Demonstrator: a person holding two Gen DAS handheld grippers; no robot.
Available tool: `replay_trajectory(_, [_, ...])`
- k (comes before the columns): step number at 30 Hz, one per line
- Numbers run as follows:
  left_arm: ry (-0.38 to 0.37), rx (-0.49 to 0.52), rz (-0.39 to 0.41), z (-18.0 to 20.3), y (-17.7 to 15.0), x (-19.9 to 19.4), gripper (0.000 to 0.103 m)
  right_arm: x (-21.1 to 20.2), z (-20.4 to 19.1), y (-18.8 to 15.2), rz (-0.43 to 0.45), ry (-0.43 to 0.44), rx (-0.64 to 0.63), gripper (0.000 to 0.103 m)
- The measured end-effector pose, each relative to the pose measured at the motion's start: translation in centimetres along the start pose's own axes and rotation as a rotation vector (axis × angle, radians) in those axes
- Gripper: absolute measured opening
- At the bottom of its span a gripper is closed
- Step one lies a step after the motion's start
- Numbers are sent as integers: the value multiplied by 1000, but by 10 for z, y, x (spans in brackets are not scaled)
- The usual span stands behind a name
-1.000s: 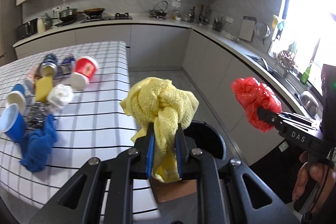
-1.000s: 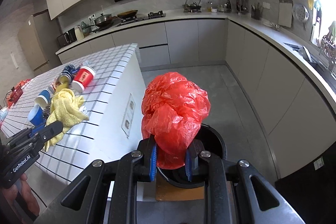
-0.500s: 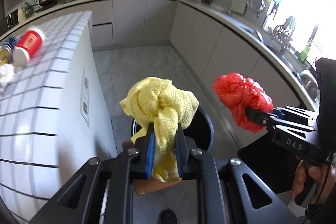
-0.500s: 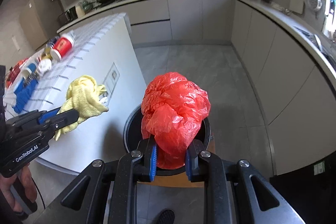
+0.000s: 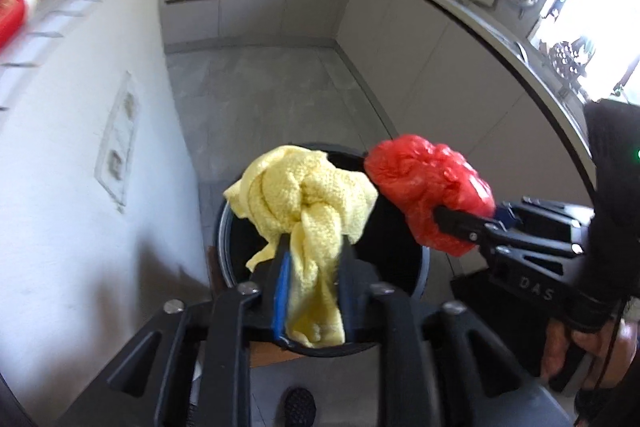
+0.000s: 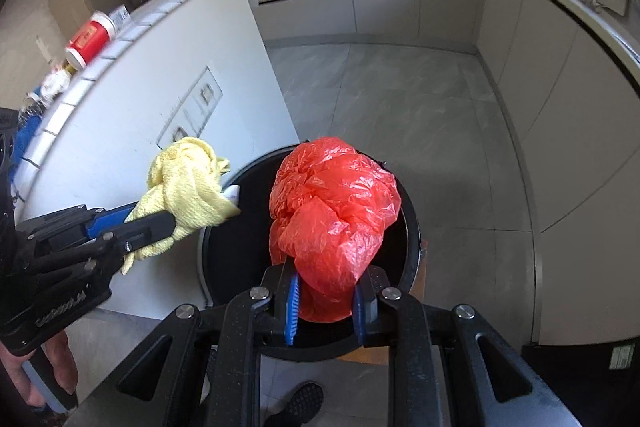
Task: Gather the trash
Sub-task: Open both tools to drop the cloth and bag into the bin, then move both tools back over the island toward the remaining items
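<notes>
A knotted yellow cloth sits between the pads of my left gripper, whose jaws are opening while the cloth still fills the gap. It hangs over the left rim of a round black trash bin on the floor. My right gripper is opening too, with a crumpled red plastic bag still wedged between its pads. The bag is above the bin's mouth. Each wrist view shows the other tool: the right gripper with the bag, the left gripper with the cloth.
The white kitchen island with wall sockets stands close on the left of the bin. On its checked top lie a red cup and other litter. Grey cabinets run along the back and right. A shoe is beside the bin.
Both grippers have come down and forward from beside the island top to over the bin. Their jaws stand wider apart now. The cloth and the bag are still between them.
</notes>
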State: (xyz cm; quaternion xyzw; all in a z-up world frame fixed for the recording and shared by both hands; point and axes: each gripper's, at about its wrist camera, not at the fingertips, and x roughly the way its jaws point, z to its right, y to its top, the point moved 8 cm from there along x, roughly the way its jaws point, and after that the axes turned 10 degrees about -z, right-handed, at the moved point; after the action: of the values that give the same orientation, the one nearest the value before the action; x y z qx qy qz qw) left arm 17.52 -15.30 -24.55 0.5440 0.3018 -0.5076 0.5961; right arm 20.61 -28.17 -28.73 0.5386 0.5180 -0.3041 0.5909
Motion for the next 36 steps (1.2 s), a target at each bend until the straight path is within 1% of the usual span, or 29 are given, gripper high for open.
replay_trajectory(1, [59,-17,-8,-9,-2,8,66,14,6,0,-38,-28,-15,47])
replay_trajectory(2, [91,-42,-15,-14,-1,12,73,23,13,-1,-63,-66,-8,89])
replay_trajectory(3, [89,-76,-24,-20,-3,14,74,32,20,-2,-81,-85,1,103])
replay_trajectory(4, [90,-97,-28,-24,-5,14,74,35,25,-3,-83,-83,9,103])
replay_trajectory(5, [114,-107,-28,-26,-7,13,74,39,35,-5,-97,-105,37,103])
replay_trajectory(7, [135,-109,-20,-27,-10,10,74,38,47,-7,-92,-96,77,103])
replay_trajectory(12, [160,-106,-28,-21,-11,2,76,28,53,-8,-75,-127,108,103])
replay_trajectory(14, [174,-113,-31,-17,-13,-2,79,22,53,-6,-69,-132,121,103])
replay_trajectory(15, [174,-113,-27,-15,-8,-2,85,19,55,-3,-61,-142,125,103])
replay_trajectory(16, [174,-112,-14,-14,-5,-6,89,15,54,-1,-55,-152,128,103])
replay_trajectory(18, [177,-108,4,-11,-3,-17,91,6,49,2,-42,-162,137,103])
replay_trajectory(23, [168,-110,33,-11,1,-44,91,-17,42,7,-14,-172,153,103])
replay_trajectory(27, [179,-105,63,-10,2,-74,91,-43,30,10,36,-176,143,103])
replay_trajectory(29, [181,-100,86,-13,5,-89,92,-59,22,14,67,-165,139,103])
replay_trajectory(31, [184,-107,111,-18,5,-105,94,-75,15,17,99,-174,139,103])
replay_trajectory(33, [194,-113,139,-25,5,-121,96,-84,6,19,114,-168,138,103])
replay_trajectory(36, [206,-117,176,-37,3,-145,97,-102,-11,22,126,-168,132,103])
